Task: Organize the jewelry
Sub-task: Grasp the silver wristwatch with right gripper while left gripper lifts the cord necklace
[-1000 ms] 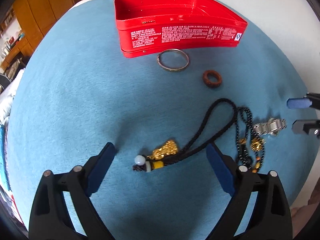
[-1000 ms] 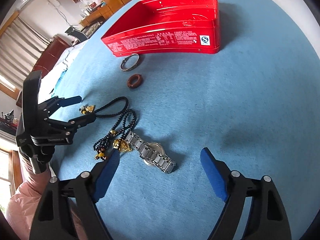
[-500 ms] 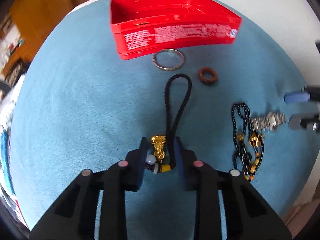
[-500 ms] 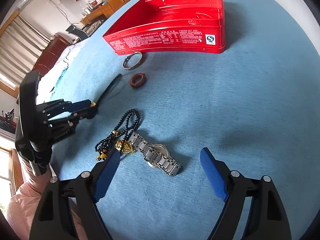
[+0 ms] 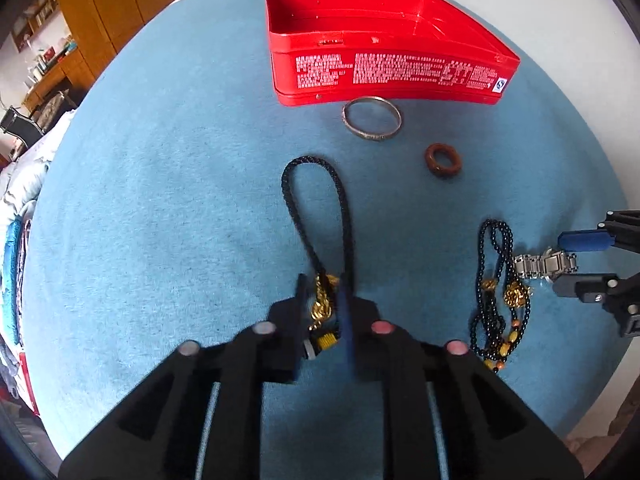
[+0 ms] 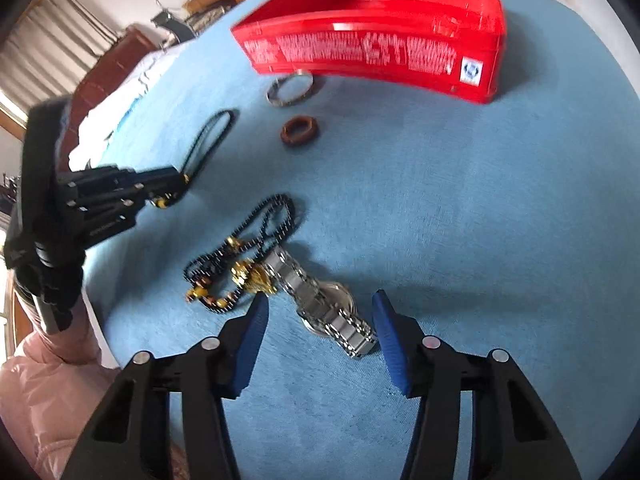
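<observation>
Although the red tin (image 5: 384,46) at the far side of the blue-covered desk (image 5: 160,208) stands open, nothing shows inside it, so the sorting has barely begun. The left gripper (image 5: 323,300) has its fingers drawn narrow, clamped on the gold charm (image 5: 322,300) of the black cord pendant (image 5: 316,200), whose loop lies stretched toward the tin. The right gripper (image 6: 316,312) is closing its fingers around the steel watch (image 6: 320,300), which lies between them, the pads not yet pressing it. Left on the cloth are the silver bangle (image 5: 372,120) just near of the tin, the brown ring (image 5: 443,160) to its right, and the black bead necklace (image 5: 500,292) touching the watch. All five pieces, by my judgement, remain to be put away.
</observation>
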Demonstrator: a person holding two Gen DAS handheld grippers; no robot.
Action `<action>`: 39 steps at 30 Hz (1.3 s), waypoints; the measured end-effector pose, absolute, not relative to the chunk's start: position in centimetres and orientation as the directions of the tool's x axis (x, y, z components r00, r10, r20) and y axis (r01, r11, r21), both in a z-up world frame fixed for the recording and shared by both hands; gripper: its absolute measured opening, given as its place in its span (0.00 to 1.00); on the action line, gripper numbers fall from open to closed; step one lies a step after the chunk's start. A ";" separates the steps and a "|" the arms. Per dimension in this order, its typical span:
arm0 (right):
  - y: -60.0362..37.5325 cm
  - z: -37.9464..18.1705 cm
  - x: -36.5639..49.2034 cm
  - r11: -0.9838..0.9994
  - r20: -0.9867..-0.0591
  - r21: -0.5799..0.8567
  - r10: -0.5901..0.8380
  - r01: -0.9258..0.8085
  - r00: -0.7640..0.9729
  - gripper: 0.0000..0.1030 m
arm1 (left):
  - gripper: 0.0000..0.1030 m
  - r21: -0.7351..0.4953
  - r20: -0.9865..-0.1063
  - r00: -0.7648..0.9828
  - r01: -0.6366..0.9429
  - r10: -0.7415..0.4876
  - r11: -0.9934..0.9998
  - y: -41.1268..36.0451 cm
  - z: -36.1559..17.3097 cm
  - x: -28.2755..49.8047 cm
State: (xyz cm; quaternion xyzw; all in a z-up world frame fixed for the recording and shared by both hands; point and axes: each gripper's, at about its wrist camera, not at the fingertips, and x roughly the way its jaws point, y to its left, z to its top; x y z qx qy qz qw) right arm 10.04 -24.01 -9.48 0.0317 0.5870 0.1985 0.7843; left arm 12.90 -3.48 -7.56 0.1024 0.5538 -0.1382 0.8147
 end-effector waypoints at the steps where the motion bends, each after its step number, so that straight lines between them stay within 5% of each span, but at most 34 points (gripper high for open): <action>1: -23.8 -9.5 9.9 0.920 -0.910 0.268 0.339 -0.287 0.238 0.51 | 0.23 0.022 -0.929 0.355 0.331 -0.103 0.943 -3.5 -7.6 12.9; 4: -23.5 -9.5 9.5 0.926 -0.919 0.224 0.304 -0.304 0.250 0.47 | 0.41 0.046 -0.926 0.369 0.310 -0.075 0.950 -3.1 -7.7 12.7; 9: -22.6 -9.5 8.9 0.928 -0.930 0.134 0.238 -0.347 0.279 0.40 | 0.53 0.038 -0.930 0.360 0.301 -0.077 0.953 -2.7 -8.1 12.3; 12: -22.5 -9.4 8.8 0.933 -0.932 0.104 0.212 -0.343 0.295 0.33 | 0.49 0.064 -0.926 0.374 0.308 -0.059 0.949 -2.9 -8.2 11.6; 16: -24.4 -9.5 9.4 0.955 -0.925 0.199 0.258 -0.221 0.279 0.30 | 0.25 0.053 -0.927 0.366 0.342 -0.080 0.938 -3.6 -7.9 10.8; 18: -25.2 -9.6 9.4 0.963 -0.925 0.209 0.251 -0.169 0.285 0.30 | 0.23 0.054 -0.928 0.364 0.351 -0.083 0.935 -4.1 -8.2 10.0; 23: -25.9 -9.5 9.3 0.961 -0.927 0.245 0.271 -0.130 0.258 0.31 | 0.24 0.044 -0.930 0.357 0.344 -0.087 0.938 -4.1 -8.1 9.8; 27: -25.4 -9.7 9.9 0.962 -0.933 0.225 0.259 -0.158 0.250 0.33 | 0.35 0.052 -0.930 0.359 0.341 -0.079 0.938 -3.8 -7.8 9.8; 36: -23.5 -10.1 9.2 0.966 -0.938 0.151 0.207 -0.210 0.277 0.32 | 0.36 0.059 -0.927 0.368 0.334 -0.072 0.941 -4.3 -8.1 9.4; 39: -23.1 -10.0 8.8 0.969 -0.939 0.119 0.181 -0.217 0.292 0.30 | 0.44 0.019 -0.935 0.340 0.337 -0.103 0.941 -4.1 -8.1 9.3</action>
